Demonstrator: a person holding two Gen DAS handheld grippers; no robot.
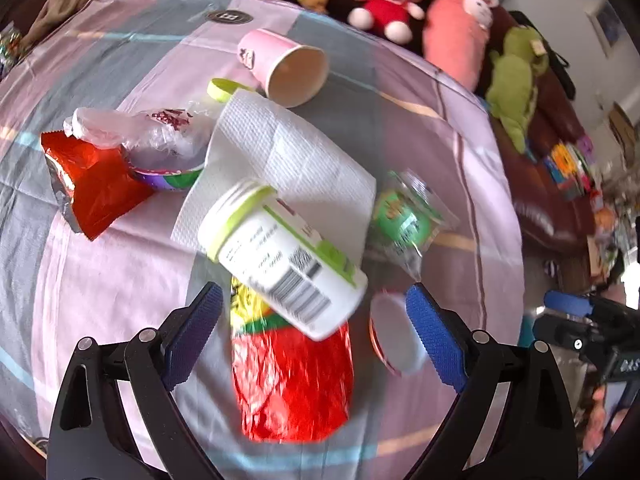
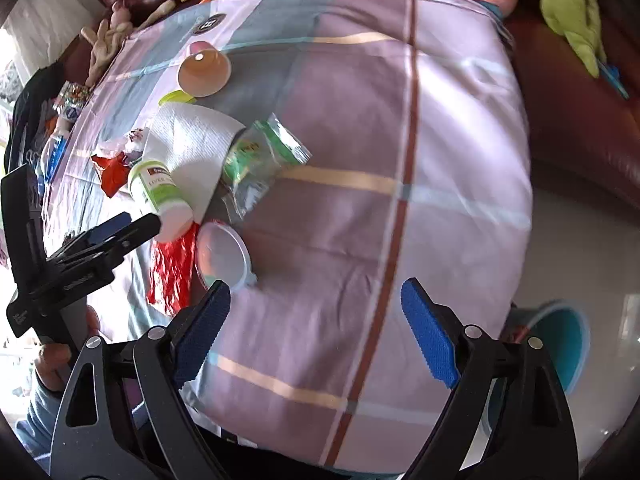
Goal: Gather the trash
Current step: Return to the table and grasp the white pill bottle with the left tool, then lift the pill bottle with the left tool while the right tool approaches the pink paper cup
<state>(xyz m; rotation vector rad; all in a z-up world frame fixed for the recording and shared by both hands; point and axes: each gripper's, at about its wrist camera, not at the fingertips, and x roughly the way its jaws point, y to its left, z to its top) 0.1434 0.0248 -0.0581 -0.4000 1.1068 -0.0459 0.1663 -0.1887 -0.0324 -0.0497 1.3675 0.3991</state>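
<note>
The trash lies in a heap in the middle of the left wrist frame, on a desk (image 1: pixel 460 168) covered with a smooth checked cloth. A round white plastic bottle (image 1: pixel 280 256) with a green label lies on its side, on top of a shiny red foil bag (image 1: pixel 292 384). Behind it is a bumpy white paper towel (image 1: pixel 288 160), then a tipped pink paper cup (image 1: pixel 288 68). A crinkly green wrapper (image 1: pixel 408 220) lies to the right. The left gripper (image 1: pixel 312 336) hangs over the red bag, fingers wide apart, holding nothing. In the right wrist frame, the right gripper (image 2: pixel 316 332) is wide open over bare cloth, empty.
</note>
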